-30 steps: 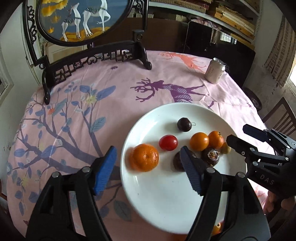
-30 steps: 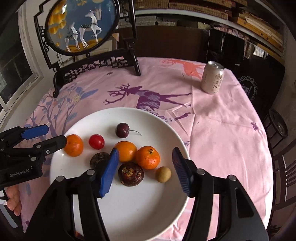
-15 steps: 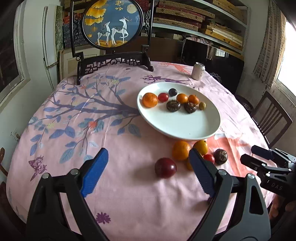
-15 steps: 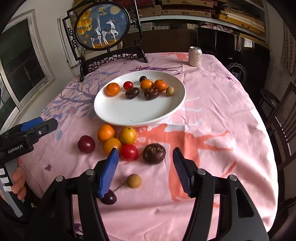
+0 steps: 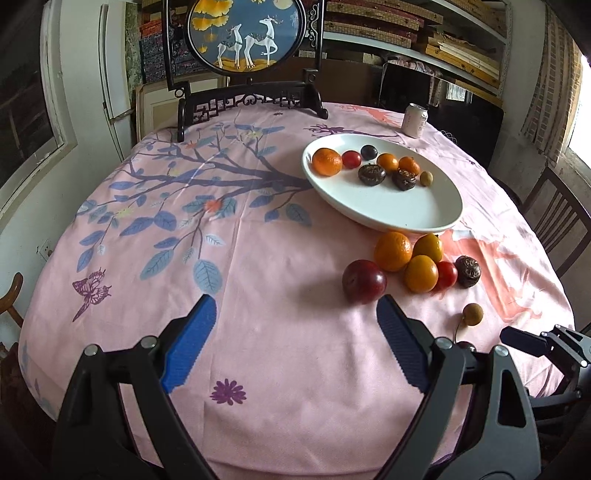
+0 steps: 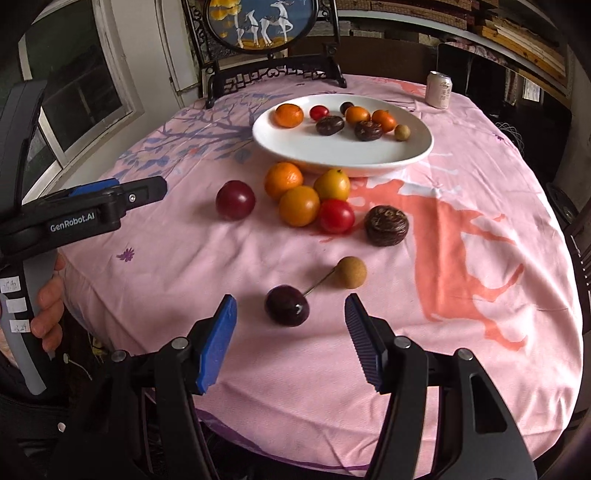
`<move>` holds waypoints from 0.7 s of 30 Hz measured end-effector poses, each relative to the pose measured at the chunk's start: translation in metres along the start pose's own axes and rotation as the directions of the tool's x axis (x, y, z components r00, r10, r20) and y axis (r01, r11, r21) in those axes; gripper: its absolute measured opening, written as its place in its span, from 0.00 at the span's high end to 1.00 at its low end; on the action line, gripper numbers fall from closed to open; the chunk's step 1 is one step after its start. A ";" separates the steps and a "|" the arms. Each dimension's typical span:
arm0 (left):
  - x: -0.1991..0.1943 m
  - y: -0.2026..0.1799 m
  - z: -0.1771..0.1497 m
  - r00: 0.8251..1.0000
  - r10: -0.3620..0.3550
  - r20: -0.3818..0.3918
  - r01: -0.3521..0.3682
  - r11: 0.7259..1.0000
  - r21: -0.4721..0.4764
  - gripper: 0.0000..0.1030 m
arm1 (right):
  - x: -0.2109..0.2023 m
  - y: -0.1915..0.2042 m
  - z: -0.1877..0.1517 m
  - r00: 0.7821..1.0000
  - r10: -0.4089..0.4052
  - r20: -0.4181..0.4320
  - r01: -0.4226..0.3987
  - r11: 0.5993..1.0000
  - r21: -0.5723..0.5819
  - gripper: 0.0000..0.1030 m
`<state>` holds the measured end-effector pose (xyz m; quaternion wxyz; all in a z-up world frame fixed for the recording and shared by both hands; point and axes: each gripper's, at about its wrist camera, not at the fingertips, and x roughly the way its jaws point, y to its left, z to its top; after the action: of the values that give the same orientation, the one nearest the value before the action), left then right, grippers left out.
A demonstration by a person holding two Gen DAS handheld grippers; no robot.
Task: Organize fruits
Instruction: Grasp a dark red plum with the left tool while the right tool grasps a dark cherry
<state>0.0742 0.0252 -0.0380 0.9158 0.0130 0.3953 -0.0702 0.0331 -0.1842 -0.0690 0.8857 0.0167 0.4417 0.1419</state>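
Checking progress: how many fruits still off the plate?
8, all on the cloth in front of the plate: plum, three oranges and tomato clustered, passion fruit, longan, cherry nearest right gripper.

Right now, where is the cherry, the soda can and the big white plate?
cherry [image 6: 287, 305], right wrist view, on its shiny dark skin.
soda can [image 6: 439, 89], right wrist view, on its side.
white plate [image 6: 332, 147], right wrist view, on its bare inside.

Left wrist view: cherry [image 5: 466, 346] mostly hidden behind the left gripper's finger [image 5: 402, 350], below the longan [image 5: 472, 314]. Right gripper [image 5: 546, 347] cut off at the right edge. Screen [image 5: 247, 33] top cropped in both views. Can [image 6: 439, 89] label too small to read.
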 end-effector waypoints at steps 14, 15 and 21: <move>0.010 -0.004 -0.009 1.000 -0.012 -0.022 0.012 1.000 0.016 0.12 | 0.034 0.000 -0.001 0.999 -0.002 -0.032 0.002 1.000 0.007 0.69; 0.012 -0.005 -0.009 1.000 -0.014 -0.025 0.014 1.000 0.016 0.12 | 0.034 0.000 -0.001 1.000 0.004 -0.030 -0.003 1.000 0.009 0.69; 0.024 -0.011 -0.006 1.000 -0.026 -0.012 0.026 1.000 0.017 0.12 | 0.027 -0.003 0.000 1.000 0.003 -0.004 -0.003 1.000 0.016 0.69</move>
<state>0.0840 0.0123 -0.0592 0.9124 0.0163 0.4001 -0.0853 0.0492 -0.1799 -0.0901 0.8843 0.0242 0.4447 0.1399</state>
